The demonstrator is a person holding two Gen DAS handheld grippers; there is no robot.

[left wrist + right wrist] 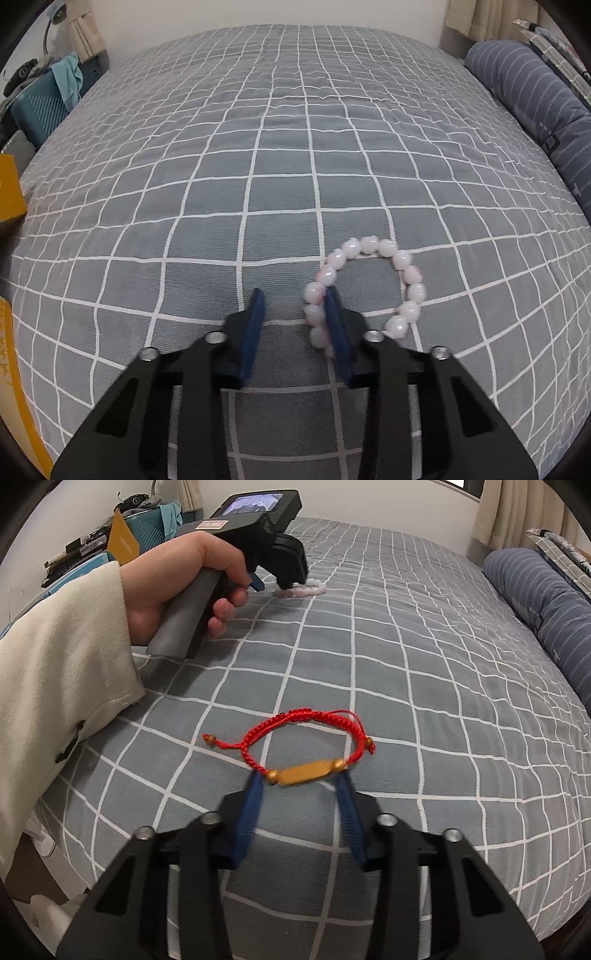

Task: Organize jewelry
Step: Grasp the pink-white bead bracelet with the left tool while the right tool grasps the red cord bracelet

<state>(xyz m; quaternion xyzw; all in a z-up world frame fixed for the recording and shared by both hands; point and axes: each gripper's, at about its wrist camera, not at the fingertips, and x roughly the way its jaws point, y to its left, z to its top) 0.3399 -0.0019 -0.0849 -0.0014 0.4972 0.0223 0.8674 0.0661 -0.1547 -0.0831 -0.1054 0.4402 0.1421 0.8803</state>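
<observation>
On the grey checked bed (pixel 258 147), my left tongs (pixel 293 299), narrowly parted, straddle the near-left arc of the pink bead bracelet (pixel 369 284), while my right tongs (pixel 301 777) bracket the red cord bracelet's (pixel 295 734) crosswise gold bar (pixel 303 773), contact unclear.

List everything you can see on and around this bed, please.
bed cover: one, grey with white grid, fills both views
bead bracelet: one, pale pink, on the cover at the left gripper's right finger
cord bracelet: one, red with gold bar, between the right gripper's fingers
bolster: one, blue striped, right edge of the bed
curtain: cream, far right corner
left gripper: black, blue fingers, partly closed
right gripper: same, fingers flanking the gold bar
hand: one, cream sleeve, holding the left gripper
</observation>
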